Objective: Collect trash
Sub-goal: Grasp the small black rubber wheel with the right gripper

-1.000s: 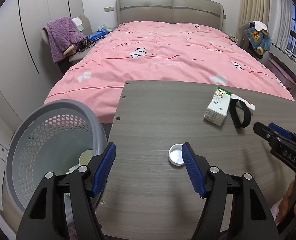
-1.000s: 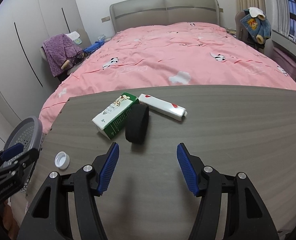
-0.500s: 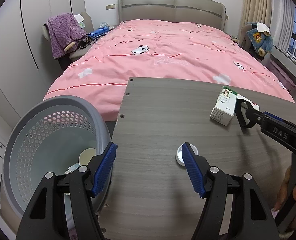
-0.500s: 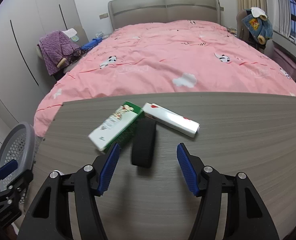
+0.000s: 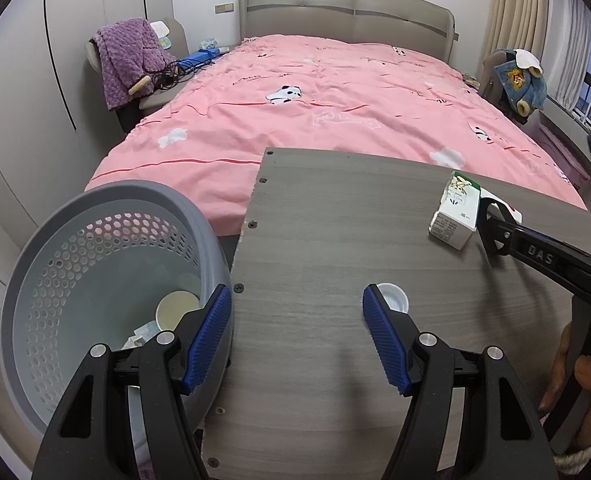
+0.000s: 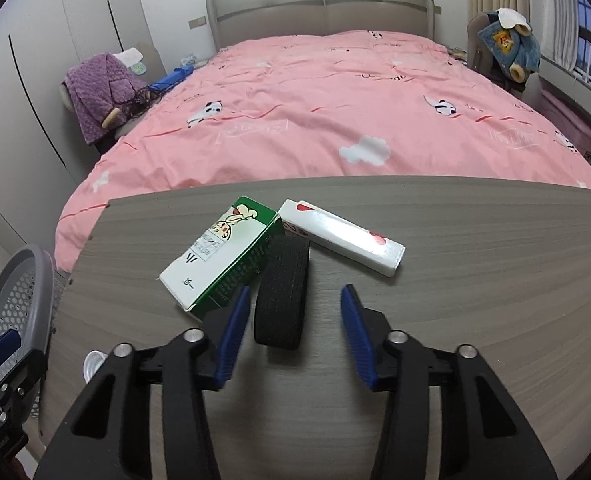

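Observation:
On the grey wood table (image 6: 475,248) lie a green-and-white carton (image 6: 219,258), a black ring-shaped roll (image 6: 282,300) and a white box with red marks (image 6: 341,240). My right gripper (image 6: 293,324) is open, its jaws either side of the near end of the black roll. The carton also shows in the left wrist view (image 5: 457,212). A white cap (image 5: 393,298) lies on the table just beyond the right finger of my open, empty left gripper (image 5: 295,332). A grey perforated bin (image 5: 95,280) with some trash stands left of the table.
A bed with a pink cover (image 6: 335,100) lies right behind the table. A chair with purple clothing (image 5: 129,60) stands at the far left. A chair with a blue jacket (image 6: 507,44) stands at the far right.
My right gripper has moved forward to the black roll, which now sits between its jaws. My left gripper has drifted slightly left and back, with the cap now beside its right finger.

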### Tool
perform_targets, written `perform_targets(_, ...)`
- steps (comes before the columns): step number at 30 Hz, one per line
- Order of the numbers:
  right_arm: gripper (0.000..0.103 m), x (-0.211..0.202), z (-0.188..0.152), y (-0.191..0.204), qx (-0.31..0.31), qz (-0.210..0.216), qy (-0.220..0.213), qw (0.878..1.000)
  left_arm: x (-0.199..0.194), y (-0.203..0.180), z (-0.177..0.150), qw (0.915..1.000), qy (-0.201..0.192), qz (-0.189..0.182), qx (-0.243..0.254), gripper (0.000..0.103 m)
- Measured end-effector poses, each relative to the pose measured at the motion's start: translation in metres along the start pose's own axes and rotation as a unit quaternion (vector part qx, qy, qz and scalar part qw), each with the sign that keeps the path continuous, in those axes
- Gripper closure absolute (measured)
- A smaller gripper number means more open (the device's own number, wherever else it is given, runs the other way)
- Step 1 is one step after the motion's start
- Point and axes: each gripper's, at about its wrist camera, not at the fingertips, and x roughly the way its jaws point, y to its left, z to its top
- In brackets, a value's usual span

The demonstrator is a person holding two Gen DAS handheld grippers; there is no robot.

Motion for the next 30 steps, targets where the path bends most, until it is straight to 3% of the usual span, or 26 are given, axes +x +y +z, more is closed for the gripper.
perform_targets(2,0.081,0.002,0.000,0.000,-0.002,0.002,0.002,1.000,0.000,-0.002,-0.001,1.0000,0.003,-0.006,0.003,0.038)
perform_targets(3,0.084,0.003,0.000,0.001,-0.004,0.005,0.003,1.000,0.000,-0.003,-0.001,1.0000,0.003,-0.007,0.004,0.038)
perform_targets(23,0.084,-0.067,-0.038,-0.021,0.007,0.038,-0.030,0.999,0.007,-0.034,-0.010,0.9974,0.037,-0.053,0.032,0.038)
perform_targets(30,0.084,-0.079,-0.051,-0.025,0.013,0.053,-0.036,0.998,0.023,-0.045,-0.006,0.9969,0.047,-0.053,0.035,0.038)
